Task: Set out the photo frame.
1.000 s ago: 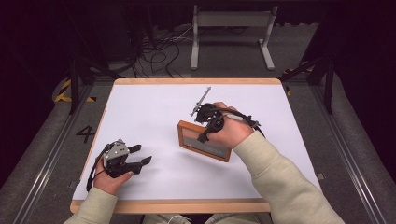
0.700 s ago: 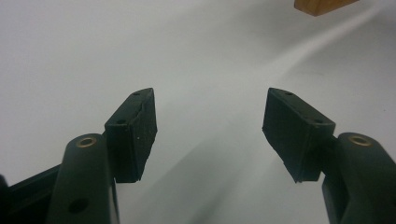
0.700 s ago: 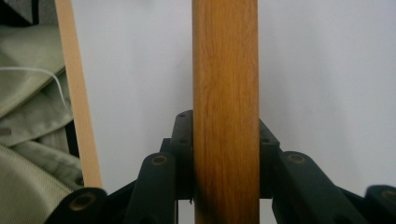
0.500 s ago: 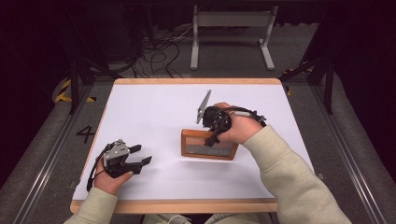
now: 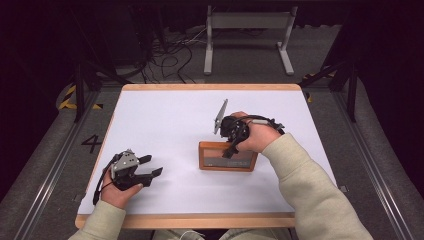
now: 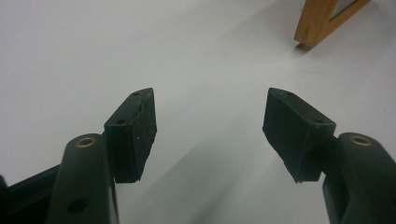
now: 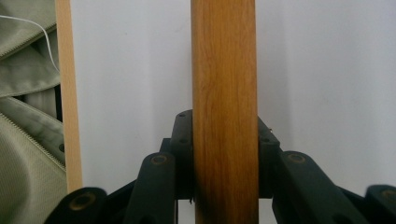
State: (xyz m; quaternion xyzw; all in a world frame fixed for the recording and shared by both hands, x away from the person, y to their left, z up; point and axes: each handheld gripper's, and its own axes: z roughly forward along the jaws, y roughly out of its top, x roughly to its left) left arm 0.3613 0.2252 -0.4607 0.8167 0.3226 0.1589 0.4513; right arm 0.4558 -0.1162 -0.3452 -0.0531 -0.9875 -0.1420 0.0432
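Observation:
A wooden picture frame (image 5: 227,163) stands on its long edge on the white table (image 5: 165,120), right of centre, with its face toward the person. My right gripper (image 5: 231,151) reaches down from above and is shut on the frame's top rail. In the right gripper view the rail (image 7: 224,70) runs straight up between the jaws of the right gripper (image 7: 224,140), which press on both its sides. My left gripper (image 5: 151,165) rests near the front left corner, open, with nothing between its pads (image 6: 135,130). A corner of the frame (image 6: 322,18) shows far off at the upper right.
The table's wooden front edge (image 7: 63,93) and the person's pale jacket (image 7: 23,116) lie just behind the frame. Beyond the far edge, a grey metal stand (image 5: 247,35) and cables (image 5: 170,55) sit on the floor. Bare white surface separates the two grippers.
My right gripper has turned the frame from a slanted pose to square with the table's edge and shifted it slightly toward the person. The left gripper has stayed put.

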